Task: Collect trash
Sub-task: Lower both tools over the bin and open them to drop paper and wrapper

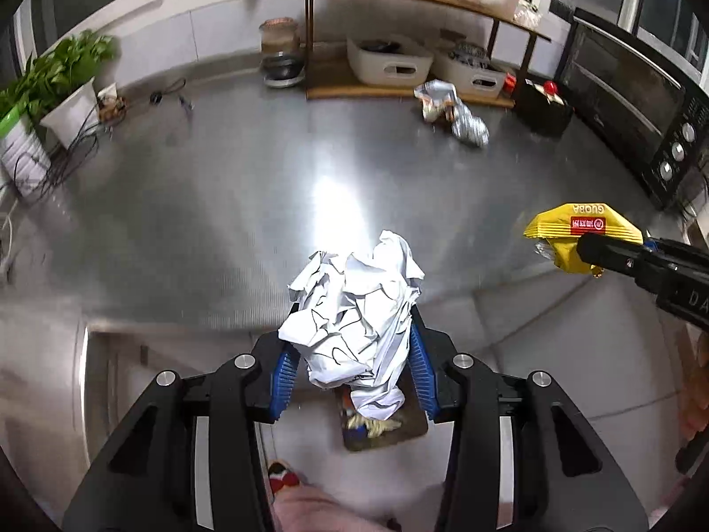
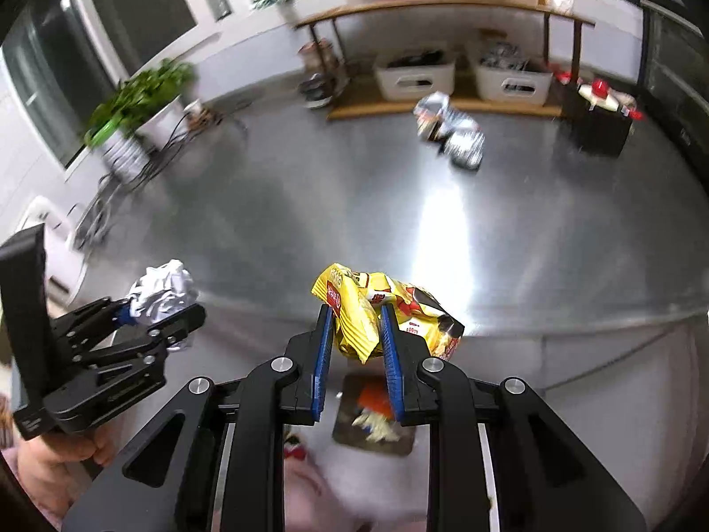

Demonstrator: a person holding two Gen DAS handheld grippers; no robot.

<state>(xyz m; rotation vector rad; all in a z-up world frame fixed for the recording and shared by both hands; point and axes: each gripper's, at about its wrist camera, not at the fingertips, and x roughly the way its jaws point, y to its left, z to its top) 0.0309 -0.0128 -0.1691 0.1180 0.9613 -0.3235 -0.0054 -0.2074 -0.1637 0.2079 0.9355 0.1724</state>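
My left gripper (image 1: 352,332) is shut on a crumpled white paper ball (image 1: 354,306), held over the front edge of the steel counter (image 1: 221,204). It also shows in the right wrist view (image 2: 164,306) with the paper ball (image 2: 164,288). My right gripper (image 2: 354,323) is shut on a yellow snack bag (image 2: 381,306), also over the counter's front edge; the bag shows in the left wrist view (image 1: 580,235). A silver crumpled wrapper (image 1: 452,108) lies at the back of the counter, in the right wrist view (image 2: 452,133) too. A trash bin (image 2: 376,412) with scraps stands on the floor below.
A wooden shelf (image 1: 399,88) with white bins stands at the back. A black oven (image 1: 633,102) is at the right, a black box (image 1: 543,108) beside it. A potted plant (image 1: 48,93) and cables are at the left. A jar (image 1: 279,51) stands by the shelf.
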